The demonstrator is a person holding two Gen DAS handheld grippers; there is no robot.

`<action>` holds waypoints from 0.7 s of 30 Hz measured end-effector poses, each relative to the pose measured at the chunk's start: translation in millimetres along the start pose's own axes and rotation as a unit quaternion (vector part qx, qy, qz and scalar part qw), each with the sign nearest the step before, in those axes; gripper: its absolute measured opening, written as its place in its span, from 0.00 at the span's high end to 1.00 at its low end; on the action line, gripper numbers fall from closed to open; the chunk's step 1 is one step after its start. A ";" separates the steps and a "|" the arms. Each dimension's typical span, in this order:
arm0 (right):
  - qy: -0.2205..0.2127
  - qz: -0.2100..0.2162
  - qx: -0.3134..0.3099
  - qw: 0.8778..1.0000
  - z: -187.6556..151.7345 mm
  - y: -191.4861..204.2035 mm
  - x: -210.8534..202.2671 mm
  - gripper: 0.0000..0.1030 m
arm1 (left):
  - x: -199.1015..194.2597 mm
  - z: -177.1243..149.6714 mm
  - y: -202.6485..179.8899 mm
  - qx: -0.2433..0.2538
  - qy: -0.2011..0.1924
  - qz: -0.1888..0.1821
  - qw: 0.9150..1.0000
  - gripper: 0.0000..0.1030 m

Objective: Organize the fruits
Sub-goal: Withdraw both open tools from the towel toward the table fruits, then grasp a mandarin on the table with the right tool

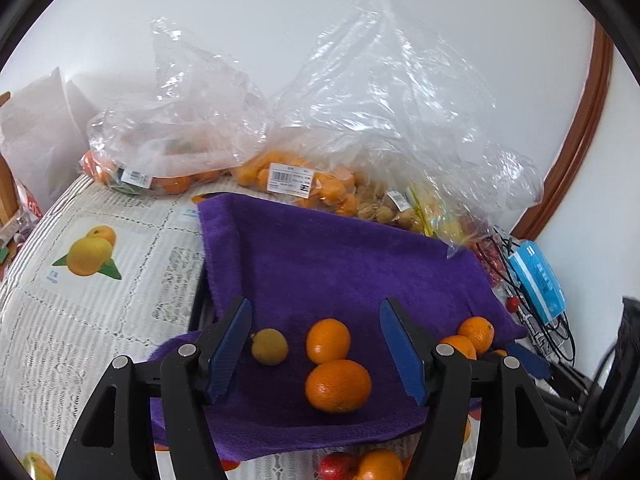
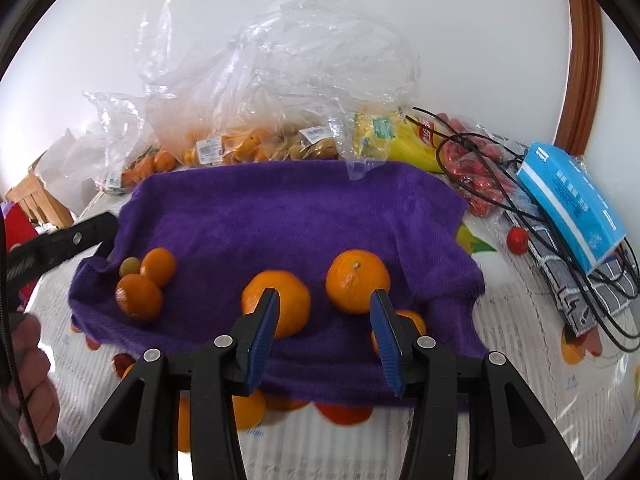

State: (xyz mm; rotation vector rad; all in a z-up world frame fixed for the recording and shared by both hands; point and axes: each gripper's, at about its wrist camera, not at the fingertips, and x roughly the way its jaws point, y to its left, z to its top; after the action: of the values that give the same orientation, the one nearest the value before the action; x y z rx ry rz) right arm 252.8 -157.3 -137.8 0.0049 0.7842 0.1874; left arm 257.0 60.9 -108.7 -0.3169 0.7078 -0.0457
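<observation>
While its blue-padded fingers stand wide apart and hold nothing, the left gripper (image 1: 316, 340) hovers low over the purple towel (image 1: 340, 256). Between its fingers lie a large orange (image 1: 338, 386), just past it a smaller orange (image 1: 328, 340) that touches it, and nearer the left finger a small yellowish fruit (image 1: 270, 346). Outside the right finger two more oranges (image 1: 476, 334) sit at the towel's edge. Beyond the fingertips the towel rises toward clear plastic bags (image 1: 360, 120) of orange fruit against the wall.

The right gripper (image 2: 324, 298) is likewise spread wide and empty. Its left fingertip overlaps a mandarin (image 2: 288, 300) in the picture, its right fingertip a stemmed mandarin (image 2: 356, 280); whether either pad touches fruit I cannot tell. Behind the right finger another orange (image 2: 412, 322) peeks out. Far outside the left finger lies the cluster of three fruits (image 2: 146, 284). Farther on, past the towel (image 2: 300, 208), stand the bags (image 2: 280, 80), a yellow packet (image 2: 384, 136) and a blue box (image 2: 572, 204).
</observation>
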 end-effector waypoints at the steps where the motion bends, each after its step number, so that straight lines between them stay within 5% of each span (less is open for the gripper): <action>1: -0.001 0.000 -0.001 1.000 -2.3 2.1 -3.9 0.54 | -2.2 1.9 3.3 -0.006 0.000 -0.002 1.000 0.37; 6: 0.012 0.018 0.013 1.000 -17.5 8.0 -22.3 0.55 | -13.6 2.9 10.5 -0.014 0.006 0.006 1.000 0.37; 11: 0.039 0.022 0.010 0.999 -33.9 18.7 -19.8 0.67 | -31.1 -9.5 17.0 0.001 0.007 0.007 1.000 0.37; 16: 0.058 0.042 0.019 0.997 -41.7 29.3 -13.6 0.67 | -45.1 -24.0 26.3 0.029 0.006 0.037 0.999 0.37; 21: 0.066 0.043 0.016 0.997 -46.1 39.7 -5.9 0.67 | -49.4 -44.9 37.1 0.053 0.035 0.023 0.998 0.37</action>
State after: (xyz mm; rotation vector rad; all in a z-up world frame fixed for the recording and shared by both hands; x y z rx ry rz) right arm 209.7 -122.3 -163.4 0.0566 0.9194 0.2589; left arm 188.0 91.3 -120.8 -0.1986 0.7799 -0.0496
